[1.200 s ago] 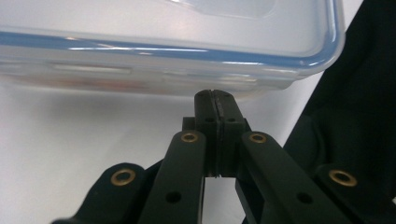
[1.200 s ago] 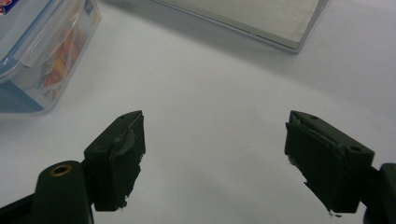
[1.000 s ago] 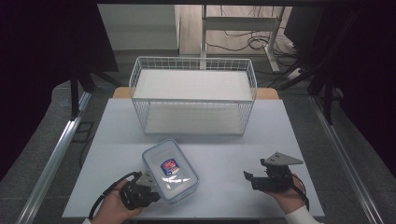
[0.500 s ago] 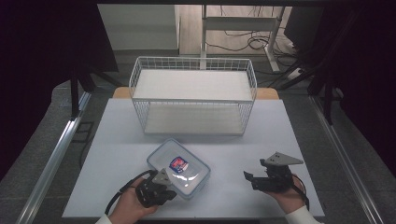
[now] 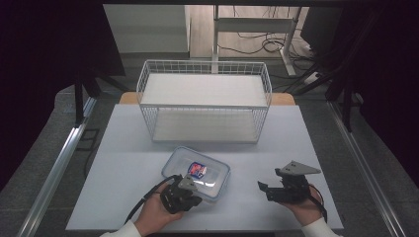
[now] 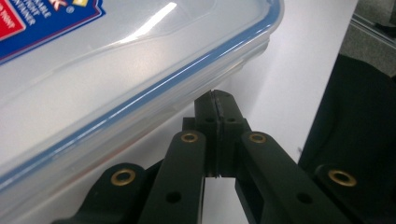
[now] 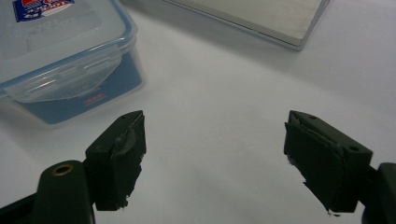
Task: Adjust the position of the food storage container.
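Down low, closed left gripper (image 5: 190, 193) at the clear rectangular plastic container (image 5: 197, 172) with a blue-sealed lid

Its jaws are pressed together with nothing between them, tips just under the container's lid edge near a corner; the right gripper (image 5: 267, 190) rests well apart to the side, jaws spread wide and empty, above the white table (image 5: 123, 163), with the white wire basket (image 5: 205, 101) standing beyond the container

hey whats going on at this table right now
A person holds a set of tongs in each hand at a white table. The left tongs are shut, with their tips against the near edge of a clear plastic food box with a blue-rimmed lid, seemingly nudging it. The right tongs rest open off to the side, holding nothing. A white wire basket stands behind the box.
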Tool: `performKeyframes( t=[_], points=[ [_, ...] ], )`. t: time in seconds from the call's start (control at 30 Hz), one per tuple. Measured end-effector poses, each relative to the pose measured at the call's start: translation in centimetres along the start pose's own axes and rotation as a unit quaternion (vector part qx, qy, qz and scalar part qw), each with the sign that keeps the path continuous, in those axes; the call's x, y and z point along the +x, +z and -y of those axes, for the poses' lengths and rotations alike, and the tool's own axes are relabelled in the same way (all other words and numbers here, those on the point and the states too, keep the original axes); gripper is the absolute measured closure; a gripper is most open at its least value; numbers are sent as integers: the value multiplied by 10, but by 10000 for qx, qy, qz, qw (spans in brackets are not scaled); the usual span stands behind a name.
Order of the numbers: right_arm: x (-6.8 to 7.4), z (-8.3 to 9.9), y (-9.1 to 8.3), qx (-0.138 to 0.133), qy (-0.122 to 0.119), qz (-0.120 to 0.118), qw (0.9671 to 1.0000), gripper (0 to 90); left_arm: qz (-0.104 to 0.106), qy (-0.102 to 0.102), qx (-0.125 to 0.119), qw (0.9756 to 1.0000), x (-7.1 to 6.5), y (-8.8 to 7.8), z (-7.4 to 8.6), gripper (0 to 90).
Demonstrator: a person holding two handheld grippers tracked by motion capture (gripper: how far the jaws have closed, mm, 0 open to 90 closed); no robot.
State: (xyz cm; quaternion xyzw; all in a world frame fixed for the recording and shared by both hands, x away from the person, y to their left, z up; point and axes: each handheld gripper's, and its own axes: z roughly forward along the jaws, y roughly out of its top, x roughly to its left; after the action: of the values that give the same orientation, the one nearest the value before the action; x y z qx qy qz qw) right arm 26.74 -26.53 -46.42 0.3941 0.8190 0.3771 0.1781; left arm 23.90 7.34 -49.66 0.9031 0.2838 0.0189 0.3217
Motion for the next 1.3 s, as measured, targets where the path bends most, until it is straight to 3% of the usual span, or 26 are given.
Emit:
performKeyframes(
  t=[0.27,0.57,0.97,1.3],
  points=[
    [-1,0,-1,8,26,18,10000,211,-87,44,-61,9999,-6,15,-19,896],
    [-2,1,0,6,41,14,10000,211,-88,-25,-120,9999,-6,22,-26,895],
    [-2,1,1,20,31,21,10000,211,-324,-38,-225,9992,-11,37,-44,896],
    [-3,1,0,31,28,38,10000,211,-326,-47,-255,9991,-10,42,-50,896]
  ],
)
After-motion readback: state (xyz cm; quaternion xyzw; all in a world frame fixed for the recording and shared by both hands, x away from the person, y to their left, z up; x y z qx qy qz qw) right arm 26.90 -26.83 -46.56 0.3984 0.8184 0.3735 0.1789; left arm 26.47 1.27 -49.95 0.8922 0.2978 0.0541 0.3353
